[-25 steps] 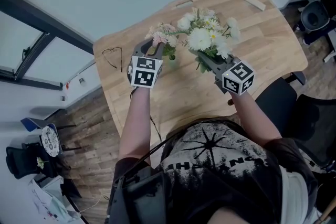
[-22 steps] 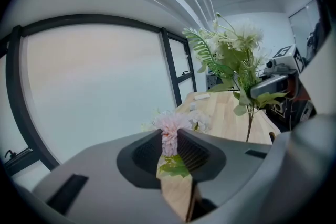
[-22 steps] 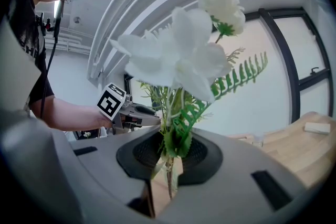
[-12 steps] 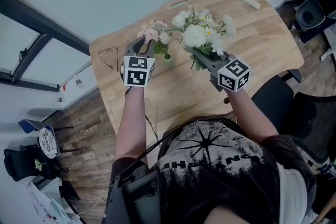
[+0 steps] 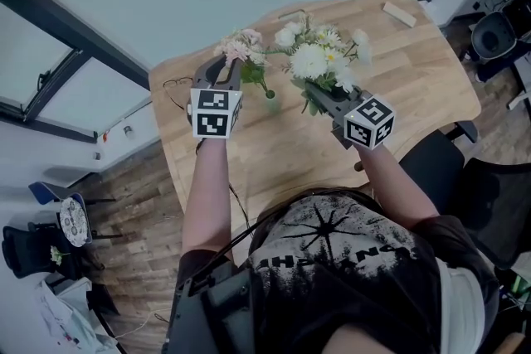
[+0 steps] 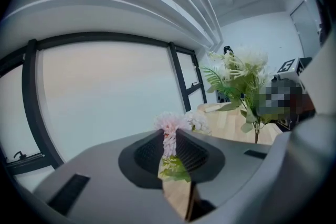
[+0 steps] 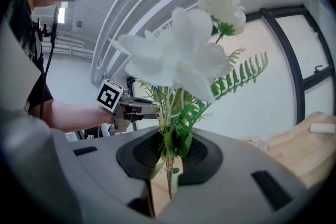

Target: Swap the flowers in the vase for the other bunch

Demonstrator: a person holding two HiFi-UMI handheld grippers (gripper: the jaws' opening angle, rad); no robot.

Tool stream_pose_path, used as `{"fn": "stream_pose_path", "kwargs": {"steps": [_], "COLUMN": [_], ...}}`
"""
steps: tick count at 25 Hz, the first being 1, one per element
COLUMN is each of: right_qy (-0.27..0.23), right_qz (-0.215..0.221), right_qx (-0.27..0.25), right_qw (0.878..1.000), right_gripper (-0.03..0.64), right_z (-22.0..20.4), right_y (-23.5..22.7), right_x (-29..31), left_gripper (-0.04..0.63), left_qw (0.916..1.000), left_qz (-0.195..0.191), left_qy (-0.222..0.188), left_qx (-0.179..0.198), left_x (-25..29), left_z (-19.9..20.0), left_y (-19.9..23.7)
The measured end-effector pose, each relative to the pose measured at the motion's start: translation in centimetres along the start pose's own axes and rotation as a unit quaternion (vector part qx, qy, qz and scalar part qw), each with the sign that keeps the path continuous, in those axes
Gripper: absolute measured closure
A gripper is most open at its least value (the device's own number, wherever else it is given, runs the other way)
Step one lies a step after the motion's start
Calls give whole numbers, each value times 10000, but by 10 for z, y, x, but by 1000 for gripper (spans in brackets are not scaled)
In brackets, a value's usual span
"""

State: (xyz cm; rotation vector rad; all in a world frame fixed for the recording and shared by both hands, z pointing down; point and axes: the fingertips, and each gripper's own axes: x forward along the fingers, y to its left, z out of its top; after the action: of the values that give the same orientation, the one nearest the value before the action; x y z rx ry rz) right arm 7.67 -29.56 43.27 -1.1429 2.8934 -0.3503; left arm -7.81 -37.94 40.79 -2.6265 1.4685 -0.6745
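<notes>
Room open over table [image 5: 415, 70]: left tongs [image 5: 230, 68], just tightened, pinch pink flowers [image 5: 241, 46]; right tongs [image 5: 314, 89] pinch white flowers [image 5: 314, 59].

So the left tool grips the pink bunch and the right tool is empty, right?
No. The left tool, its jaws just closed further, does grip the pink bunch, but the right tool is not empty: the right gripper view shows it shut on the white bunch.

Pink bunch [image 5: 241, 48] beside larger white bunch [image 5: 319, 55], both upright; small green vase [image 5: 270, 94] between.
</notes>
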Motion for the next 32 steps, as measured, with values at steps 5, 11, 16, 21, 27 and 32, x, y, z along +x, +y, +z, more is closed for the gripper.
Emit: {"fn": "stream_pose_path", "kwargs": {"steps": [5,11,16,21,27,32], "right_qy": [-78,-92,-99,-72,-4,75], "right_qz": [151,291,381,468,558,607], "right_qx": [-36,-69,-96,-90,-93,-170], "right_qw": [9998,9995,9992,9988,9984,9980], "right_gripper": [557,557,557,557,557,557], "right_z": [5,9,12,11,7,4], "right_y": [4,7,14,17,25,35], "right_x": [0,-1,3,4,13,26], "left_gripper": [517,517,517,517,517,517], "left_qw": [9997,9985,9971,9965,9967,9967], "left_qz": [179,396,548,637,690,707], "left_qy": [-187,-380,-530,-545,-400,-198], "left_qx": [1,18,40,22,-132,-353], "left_x": [-11,-27,-42,-50,-64,-78], "left_z": [15,33,44,46,22,-12], "left_y": [2,7,16,18,22,25]}}
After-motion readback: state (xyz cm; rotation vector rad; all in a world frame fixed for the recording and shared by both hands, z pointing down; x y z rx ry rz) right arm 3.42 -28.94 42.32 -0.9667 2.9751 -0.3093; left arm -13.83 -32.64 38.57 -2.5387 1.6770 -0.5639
